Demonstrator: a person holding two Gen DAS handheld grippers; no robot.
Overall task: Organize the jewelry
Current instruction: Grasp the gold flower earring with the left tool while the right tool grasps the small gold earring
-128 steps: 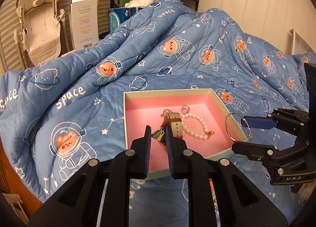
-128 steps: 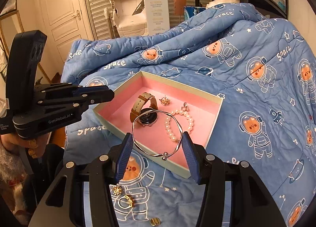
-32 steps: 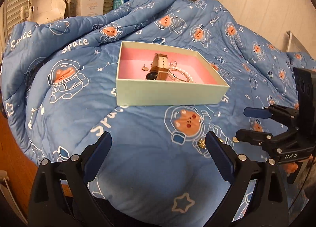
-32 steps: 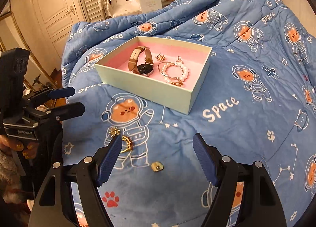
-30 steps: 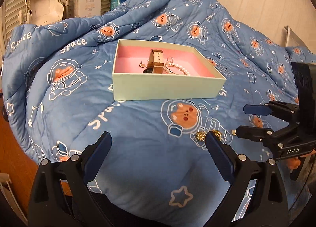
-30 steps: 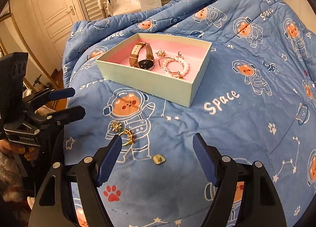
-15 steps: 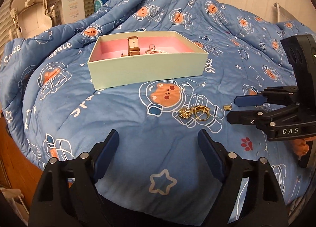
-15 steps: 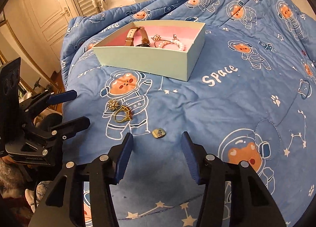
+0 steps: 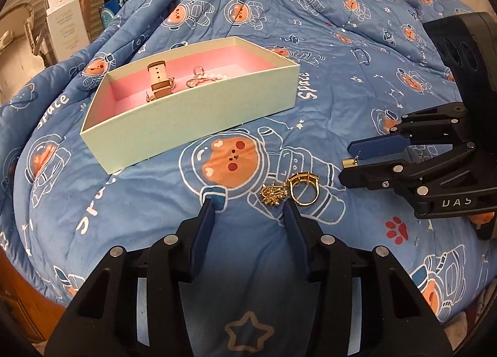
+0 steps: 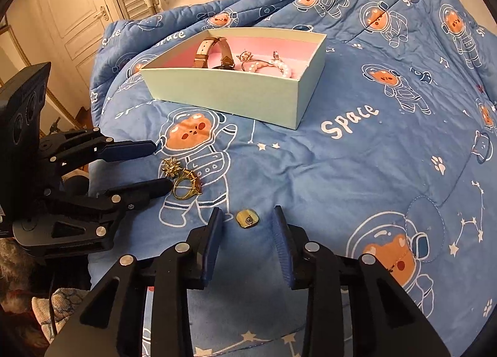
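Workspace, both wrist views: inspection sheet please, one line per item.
Surface: blue space-print quilt, rumpled, on a bed.
Job's things: pale green box with pink lining holds a watch and pearl bracelet; gold ring, star brooch and small square stud lie loose on the quilt.
Clutter: nothing seen.
Grippers: left tongs closing, ring and brooch at the fingertips, not gripped; right tongs closing around the stud, pads not touching.
Cables: nothing seen.
Surroundings: white carton, shelving, door.
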